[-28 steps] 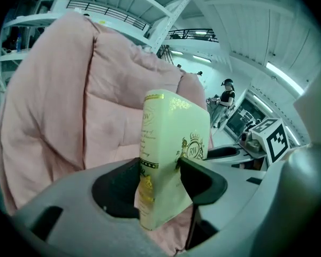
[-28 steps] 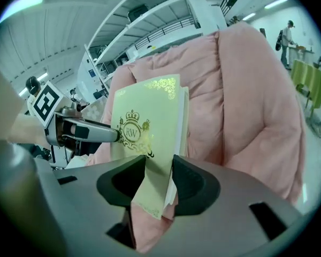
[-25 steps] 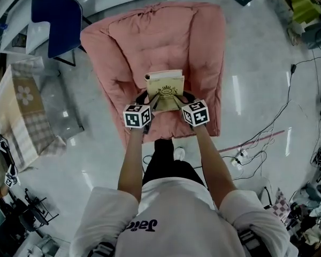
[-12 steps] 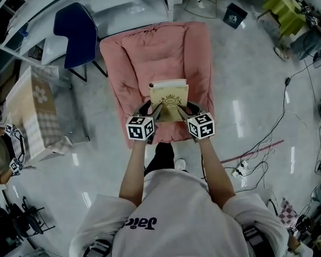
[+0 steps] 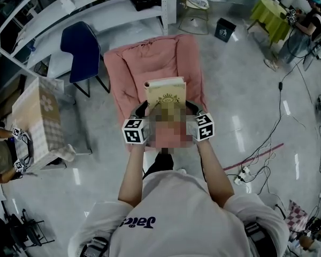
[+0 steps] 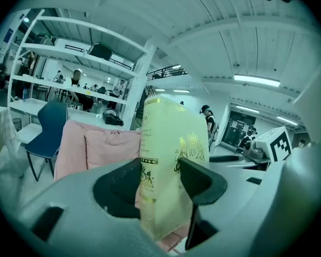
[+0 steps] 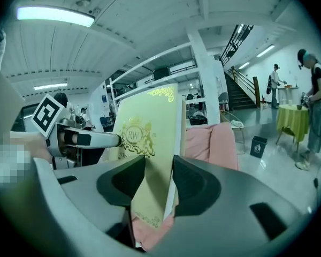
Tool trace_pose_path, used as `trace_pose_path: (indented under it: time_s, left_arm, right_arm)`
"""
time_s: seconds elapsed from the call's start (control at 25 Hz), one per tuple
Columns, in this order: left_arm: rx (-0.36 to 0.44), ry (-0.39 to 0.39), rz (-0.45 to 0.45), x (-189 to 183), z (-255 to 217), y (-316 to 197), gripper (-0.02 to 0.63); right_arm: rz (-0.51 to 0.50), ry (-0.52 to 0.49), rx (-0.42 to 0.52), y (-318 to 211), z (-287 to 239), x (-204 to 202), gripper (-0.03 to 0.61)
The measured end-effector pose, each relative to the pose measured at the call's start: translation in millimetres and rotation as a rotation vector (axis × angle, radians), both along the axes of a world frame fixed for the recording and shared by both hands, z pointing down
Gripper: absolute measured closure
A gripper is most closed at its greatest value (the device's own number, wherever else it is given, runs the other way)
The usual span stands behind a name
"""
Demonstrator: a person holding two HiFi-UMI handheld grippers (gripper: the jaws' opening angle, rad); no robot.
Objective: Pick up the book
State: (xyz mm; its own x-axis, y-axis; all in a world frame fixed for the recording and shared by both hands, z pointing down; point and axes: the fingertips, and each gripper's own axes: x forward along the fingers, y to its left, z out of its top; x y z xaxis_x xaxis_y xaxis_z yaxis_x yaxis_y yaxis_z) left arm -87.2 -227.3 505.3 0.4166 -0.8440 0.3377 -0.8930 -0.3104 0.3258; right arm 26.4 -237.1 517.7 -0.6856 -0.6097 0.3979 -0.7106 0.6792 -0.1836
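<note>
A cream hardback book [image 5: 165, 92] with gold print is held in the air above the pink cushion [image 5: 150, 63]. My left gripper [image 5: 145, 111] is shut on the book's left edge, and my right gripper [image 5: 187, 110] is shut on its right edge. In the left gripper view the book [image 6: 168, 159] stands upright between the dark pads [image 6: 200, 178]. The right gripper view shows the book [image 7: 150, 143] pinched between both pads [image 7: 190, 183], its crest facing left, with the pink cushion [image 7: 211, 138] behind. A mosaic patch hides the book's near part in the head view.
A blue chair [image 5: 83, 50] stands left of the cushion beside white shelving [image 5: 96, 12]. A patterned box [image 5: 40, 119] sits at far left. Cables [image 5: 267, 143] trail across the floor at right. A green-draped table [image 5: 273, 9] and a person [image 5: 307, 20] are at far right.
Both grippers have risen with the book, lifting it clear of the pink cushion and toward the head camera. The cushion now looks smaller and farther below.
</note>
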Motion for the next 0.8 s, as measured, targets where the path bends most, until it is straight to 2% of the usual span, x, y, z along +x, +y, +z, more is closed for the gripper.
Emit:
trace_pose_path:
  time_s: [0.4, 0.8]
  left_arm:
    - [0.164, 0.003, 0.005, 16, -93, 25, 0.38]
    - [0.254, 0.001, -0.017, 25, -152, 58, 0.38]
  right_arm:
    - [0.023, -0.039, 0.158, 24, -96, 17, 0.419]
    - [0.031, -0.117, 0.24, 54, -157, 27, 0.417]
